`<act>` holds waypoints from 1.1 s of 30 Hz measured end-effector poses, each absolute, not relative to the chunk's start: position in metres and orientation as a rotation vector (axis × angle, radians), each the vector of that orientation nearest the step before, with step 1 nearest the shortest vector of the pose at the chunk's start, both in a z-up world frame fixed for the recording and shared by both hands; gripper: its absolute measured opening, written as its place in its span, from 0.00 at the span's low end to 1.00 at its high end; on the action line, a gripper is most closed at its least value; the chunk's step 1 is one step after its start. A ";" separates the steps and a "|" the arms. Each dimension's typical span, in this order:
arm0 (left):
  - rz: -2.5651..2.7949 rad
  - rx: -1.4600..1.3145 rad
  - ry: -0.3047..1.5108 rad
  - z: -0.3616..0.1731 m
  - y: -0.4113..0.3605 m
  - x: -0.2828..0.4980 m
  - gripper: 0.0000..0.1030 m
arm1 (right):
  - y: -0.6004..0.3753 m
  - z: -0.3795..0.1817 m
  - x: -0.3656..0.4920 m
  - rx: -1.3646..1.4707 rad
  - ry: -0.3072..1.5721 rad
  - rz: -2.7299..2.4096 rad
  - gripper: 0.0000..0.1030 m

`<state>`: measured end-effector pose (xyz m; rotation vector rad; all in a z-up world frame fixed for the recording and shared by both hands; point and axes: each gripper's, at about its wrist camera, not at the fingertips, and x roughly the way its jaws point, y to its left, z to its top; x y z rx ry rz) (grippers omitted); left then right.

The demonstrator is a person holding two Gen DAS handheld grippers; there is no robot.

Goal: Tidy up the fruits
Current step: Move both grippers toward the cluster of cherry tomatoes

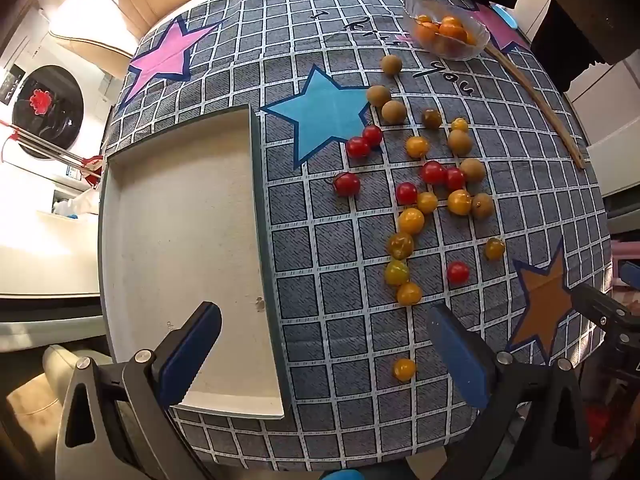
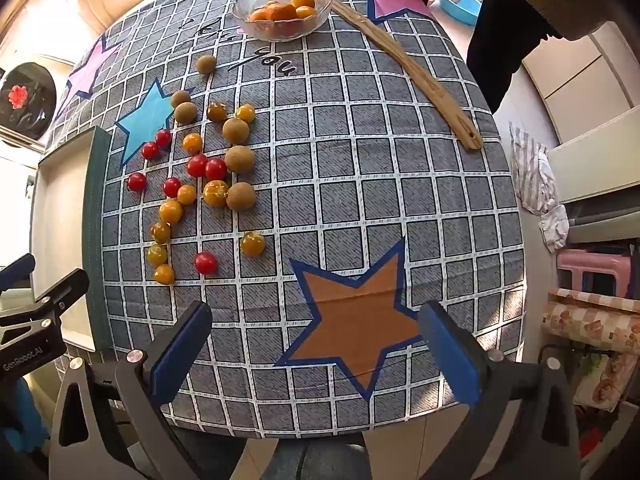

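Note:
Several red cherry tomatoes (image 1: pixel 347 184), yellow-orange tomatoes (image 1: pixel 411 221) and brown longans (image 1: pixel 394 111) lie scattered on the checked tablecloth; they also show in the right wrist view (image 2: pixel 216 193). A glass bowl (image 1: pixel 446 31) (image 2: pixel 282 10) at the far side holds several orange fruits. An empty white tray (image 1: pixel 180 248) lies at the left. My left gripper (image 1: pixel 324 344) is open and empty above the tray's right edge, with one yellow tomato (image 1: pixel 404 369) near its right finger. My right gripper (image 2: pixel 316 344) is open and empty over an orange star, right of the fruit.
A long wooden spatula (image 2: pixel 412 68) (image 1: pixel 532 92) lies diagonally right of the bowl. The tray's dark rim (image 2: pixel 96 216) shows at the left of the right wrist view. The table's near edge (image 2: pixel 320 428) is close below the grippers. Chairs and a blue basin (image 2: pixel 460 4) surround the table.

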<state>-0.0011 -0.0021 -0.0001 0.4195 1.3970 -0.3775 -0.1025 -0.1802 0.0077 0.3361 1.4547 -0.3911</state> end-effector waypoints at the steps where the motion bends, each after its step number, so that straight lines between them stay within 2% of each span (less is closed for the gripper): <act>1: -0.384 0.428 1.393 0.000 -0.003 -0.002 1.00 | -0.180 0.008 -0.102 0.334 1.454 -0.395 1.00; 14: -0.410 0.376 1.462 -0.018 0.008 -0.006 1.00 | -0.183 0.001 -0.107 0.349 1.464 -0.411 1.00; 33: -0.407 0.385 1.423 -0.029 -0.017 0.019 1.00 | -0.196 -0.021 -0.107 0.382 1.507 -0.401 1.00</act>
